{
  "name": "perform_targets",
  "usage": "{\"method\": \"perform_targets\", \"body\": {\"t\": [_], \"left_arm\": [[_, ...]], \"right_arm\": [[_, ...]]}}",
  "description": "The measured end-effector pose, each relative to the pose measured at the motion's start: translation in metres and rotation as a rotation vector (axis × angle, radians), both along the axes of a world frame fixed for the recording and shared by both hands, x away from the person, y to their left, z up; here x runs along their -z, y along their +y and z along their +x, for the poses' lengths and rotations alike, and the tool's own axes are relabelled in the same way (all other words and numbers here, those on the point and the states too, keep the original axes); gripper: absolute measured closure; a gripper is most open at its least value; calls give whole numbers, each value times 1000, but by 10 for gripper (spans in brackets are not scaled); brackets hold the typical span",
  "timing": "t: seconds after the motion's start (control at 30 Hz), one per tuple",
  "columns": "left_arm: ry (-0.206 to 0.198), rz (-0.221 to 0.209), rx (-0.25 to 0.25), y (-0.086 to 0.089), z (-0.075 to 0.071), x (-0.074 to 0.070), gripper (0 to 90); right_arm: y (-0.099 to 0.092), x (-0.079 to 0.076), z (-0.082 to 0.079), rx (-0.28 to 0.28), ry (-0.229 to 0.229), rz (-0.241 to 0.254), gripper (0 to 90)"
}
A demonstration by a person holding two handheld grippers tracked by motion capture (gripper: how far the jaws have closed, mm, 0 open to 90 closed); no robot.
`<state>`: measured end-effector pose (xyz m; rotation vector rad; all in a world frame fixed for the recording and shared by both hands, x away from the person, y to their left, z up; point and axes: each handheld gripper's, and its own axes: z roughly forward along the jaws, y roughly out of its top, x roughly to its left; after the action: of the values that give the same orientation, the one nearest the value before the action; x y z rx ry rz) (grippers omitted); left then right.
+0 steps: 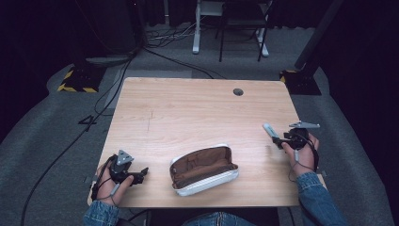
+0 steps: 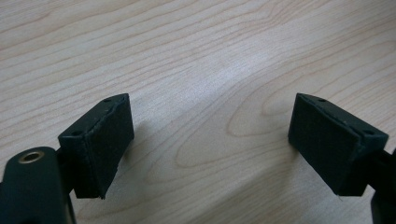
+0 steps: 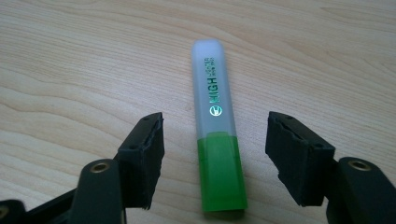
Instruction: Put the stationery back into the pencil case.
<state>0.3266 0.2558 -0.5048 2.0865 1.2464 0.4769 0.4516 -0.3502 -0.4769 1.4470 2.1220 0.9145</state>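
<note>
A green highlighter (image 3: 215,116) with a frosted cap lies flat on the wooden table (image 1: 188,108), near its right edge (image 1: 270,129). My right gripper (image 3: 215,135) straddles its green end with the jaws open, and a gap shows on each side of the pen. The same gripper (image 1: 277,140) is held low at the right of the table. An unzipped white pencil case (image 1: 204,169) with a brown lining lies near the front middle. My left gripper (image 1: 143,172) rests at the front left, pointing toward the case. Its jaws (image 2: 210,121) stand open over bare wood.
A round cable hole (image 1: 238,92) sits near the table's far right. Beyond the table, cables (image 1: 117,80) run across grey carpet, with stand bases (image 1: 80,80) at both far corners and white desk legs (image 1: 196,33) behind.
</note>
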Motion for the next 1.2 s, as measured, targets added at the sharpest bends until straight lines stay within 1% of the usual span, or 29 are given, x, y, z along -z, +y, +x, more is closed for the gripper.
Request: {"method": "perform_targets", "body": {"t": [0.1, 0.2, 0.3, 0.4, 0.5, 0.53, 0.67, 0.87, 1.03, 1.13, 1.2], "left_arm": [[-2, 2, 4, 0, 1, 0, 139], [6, -7, 2, 0, 2, 0, 138], [5, -7, 1, -1, 2, 0, 138], [1, -2, 10, 0, 3, 0, 138], [3, 0, 11, 0, 3, 0, 138], [3, 0, 12, 0, 3, 0, 138], [4, 3, 13, 0, 3, 0, 138], [1, 3, 14, -1, 4, 0, 139], [2, -3, 16, -2, 5, 0, 138], [1, -2, 19, -2, 6, 0, 138], [2, -3, 18, -2, 6, 0, 138]], "right_arm": [[0, 2, 1, 5, 8, -4, 377], [-1, 5, 2, 7, 12, -16, 389], [-2, 8, 3, 8, 20, -26, 423], [-2, 11, 5, 9, 27, -35, 449], [-1, 13, 6, -1, 41, -43, 495], [-1, 14, 6, -7, 32, -43, 521], [0, 13, 6, -16, 34, -41, 667], [1, 12, 5, -17, 42, -48, 675], [1, 11, 5, -24, 39, -52, 676], [2, 9, 4, -31, 41, -54, 676], [3, 7, 3, -34, 34, -56, 676]]}}
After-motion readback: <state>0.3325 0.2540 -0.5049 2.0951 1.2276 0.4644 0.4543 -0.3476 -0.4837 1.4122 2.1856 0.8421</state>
